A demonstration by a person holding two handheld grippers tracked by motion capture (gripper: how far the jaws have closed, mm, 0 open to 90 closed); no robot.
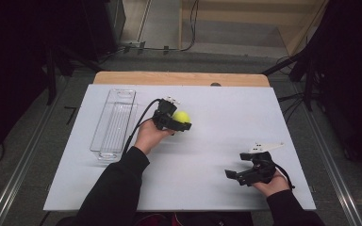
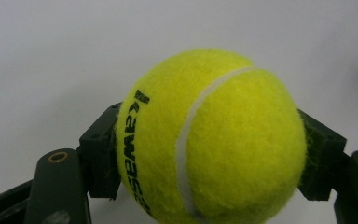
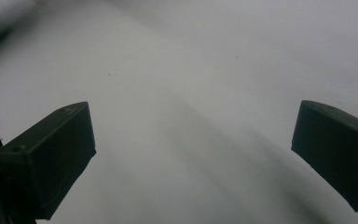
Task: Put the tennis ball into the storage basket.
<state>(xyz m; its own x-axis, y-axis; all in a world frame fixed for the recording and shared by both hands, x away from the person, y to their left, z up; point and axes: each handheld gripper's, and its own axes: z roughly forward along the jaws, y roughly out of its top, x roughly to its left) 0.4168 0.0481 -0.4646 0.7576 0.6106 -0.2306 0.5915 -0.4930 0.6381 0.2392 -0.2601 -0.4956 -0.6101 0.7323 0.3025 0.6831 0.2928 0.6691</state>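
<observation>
I am holding the tennis ball [image 2: 209,140] in my left tool [image 1: 176,123], with the two pads pressing on its flanks near the widest part, and I am carrying it over the middle of the white counter [image 1: 217,113], to the right of the clear plastic tray [image 1: 114,123]. My right tool [image 1: 245,175] is resting near the front right of the counter with its jaws standing wide and nothing between them.

What I am worrying about is the grip. The ball is round and fuzzy, and the pads are meeting it on small patches (the felt is giving a little under them), so if I am swinging my hand quickly or tilting the tool, the ball could be rolling out forward between the pads. Once free it would be bouncing and running across the smooth counter, perhaps off its edge to the floor.

If the tray is where the ball is going, I am also risking a knock against its thin wall, which could be shoving the light tray sideways, or a bounce back out if I am letting go from too high.
</observation>
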